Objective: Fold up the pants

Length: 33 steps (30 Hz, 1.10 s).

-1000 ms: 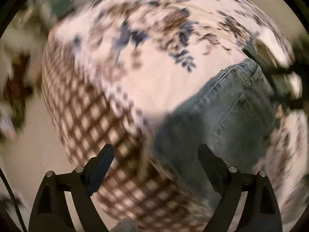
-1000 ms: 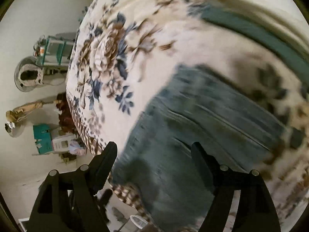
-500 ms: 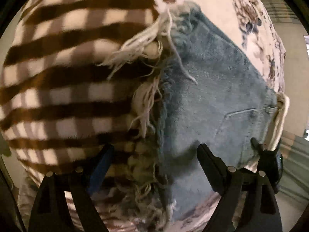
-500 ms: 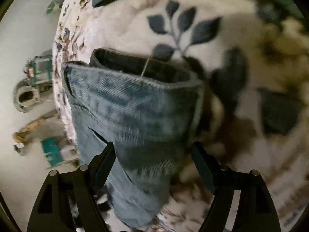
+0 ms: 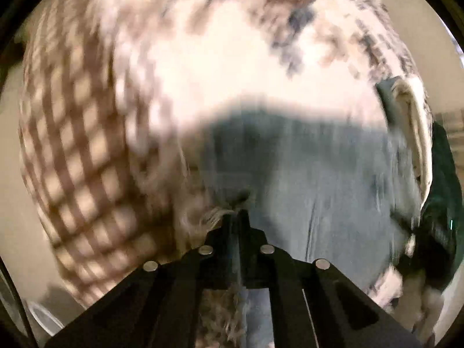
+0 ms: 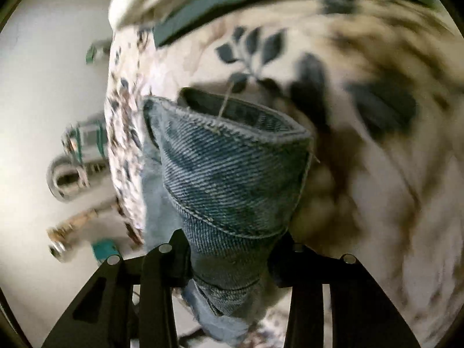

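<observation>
Both of my grippers have hold of a pair of blue jeans (image 5: 319, 174) on a bed spread with a floral blanket (image 6: 362, 58), the fold barely begun.

In the left wrist view, my left gripper (image 5: 235, 217) has its jaws pressed fully together on the frayed hem (image 5: 216, 214) of a leg, pale loose threads spilling out beside the tips. The denim runs away from the jaws across the blanket, whose checked border (image 5: 78, 174) falls off to the left. The picture is smeared with motion, so finer detail of the cloth is lost.

In the right wrist view, my right gripper (image 6: 230, 256) has its jaws drawn in around a bunched thickness of denim; they are clamped on the cloth rather than meeting. Ahead of them a stitched opening (image 6: 232, 116) of the jeans gapes, raised off the blanket, with a stray thread standing up from its edge. I cannot tell for certain whether this is the waistband or a leg end. Lighter denim hangs below toward the floor side of the bed.

My judgement: the grasp is done at both ends and the garment is partly lifted, but no clean fold is visible yet. Bringing one end over the other, laying it flat and smoothing it all appear to remain.
</observation>
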{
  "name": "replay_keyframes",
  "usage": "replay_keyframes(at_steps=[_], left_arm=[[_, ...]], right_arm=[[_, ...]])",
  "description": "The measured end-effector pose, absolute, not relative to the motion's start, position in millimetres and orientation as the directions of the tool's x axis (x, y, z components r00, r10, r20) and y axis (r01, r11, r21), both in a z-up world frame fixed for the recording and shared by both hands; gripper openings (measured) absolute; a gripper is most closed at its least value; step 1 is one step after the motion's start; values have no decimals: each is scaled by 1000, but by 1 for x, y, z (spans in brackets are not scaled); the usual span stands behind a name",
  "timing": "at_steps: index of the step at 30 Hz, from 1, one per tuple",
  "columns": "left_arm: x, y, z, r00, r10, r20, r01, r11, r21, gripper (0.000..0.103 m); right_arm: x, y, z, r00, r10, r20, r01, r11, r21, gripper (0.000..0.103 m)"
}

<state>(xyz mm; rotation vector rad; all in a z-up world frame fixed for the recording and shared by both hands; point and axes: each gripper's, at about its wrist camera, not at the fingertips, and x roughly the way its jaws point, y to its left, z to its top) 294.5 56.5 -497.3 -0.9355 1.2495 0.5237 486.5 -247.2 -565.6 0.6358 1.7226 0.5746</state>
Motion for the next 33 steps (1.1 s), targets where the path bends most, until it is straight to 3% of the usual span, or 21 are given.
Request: replay_keyframes(at_steps=[3,8,10,14,16,22,30,31,32,33], left_arm=[[323,85,-474,295,-158,-942,-740,586,-330,3],[282,69,-460,336,-217,-916,-779,483,-400,9],[244,35,-465,393,-253,-884,-797,385,-465,29],[191,-35,-489,492,-283,-823,-831,129,-541,49],[175,-63,-494,541,-295,-788,-823,8,-568,65],[184,-116,-541,655,-309,-690,-756,-289,-588,69],[219,-86,-590,678,-212,-704,-713,-422,-559,69],[218,-84,-594,684,-208,-699,-701,-451,-552,69],[218,-84,-596,691,-205,-693,-689,-477,-545,69],[220,-83,-595,696,-202,-689,-681,-489,-545,69]], right_arm=[[458,-281,-561,-158,664,-731,201,746,635,43],[445,-301,-585,-235,651,-722,236,759,607,70],[446,-301,-586,-246,668,-702,223,744,630,79],[446,-312,-577,-277,654,-704,146,753,641,87],[448,-304,-575,-293,630,-719,97,768,633,90],[444,-292,-586,-359,580,-732,26,790,613,90],[458,-275,-622,-322,677,-662,142,726,673,90],[457,-275,-625,-306,701,-644,161,705,691,88],[458,-274,-626,-291,711,-641,162,696,699,74],[457,-272,-626,-284,694,-662,147,714,685,67]])
